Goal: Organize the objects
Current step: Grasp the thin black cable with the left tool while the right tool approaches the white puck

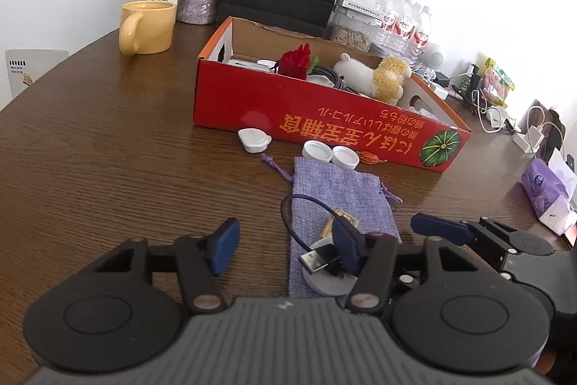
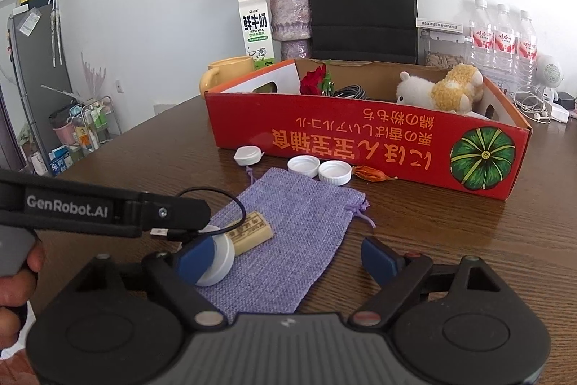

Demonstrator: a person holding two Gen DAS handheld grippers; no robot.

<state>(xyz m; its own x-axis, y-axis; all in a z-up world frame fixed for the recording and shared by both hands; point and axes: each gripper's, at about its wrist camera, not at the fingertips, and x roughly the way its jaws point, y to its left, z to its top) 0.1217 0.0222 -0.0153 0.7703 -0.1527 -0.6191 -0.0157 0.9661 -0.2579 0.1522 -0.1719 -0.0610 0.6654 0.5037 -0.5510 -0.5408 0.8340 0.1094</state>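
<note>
Item: short black USB cable (image 1: 306, 233) on the lilac drawstring pouch (image 1: 335, 190). Left gripper (image 1: 285, 249) half open, right gripper (image 2: 285, 258) wide open, both empty. Advice: straddle the plug (image 1: 317, 258), not the white lid (image 1: 328, 280) beneath.

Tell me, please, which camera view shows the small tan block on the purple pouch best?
The right wrist view: the tan block lies unobstructed on the purple pouch, its printed top face readable as text. In the left wrist view only a sliver of it shows, mostly hidden behind a blue pad of the left tongs.

"FRESH MILK" on milk carton (image 2: 255, 30), "GenRobot.AI" on left gripper (image 2: 68, 206) arm
</note>
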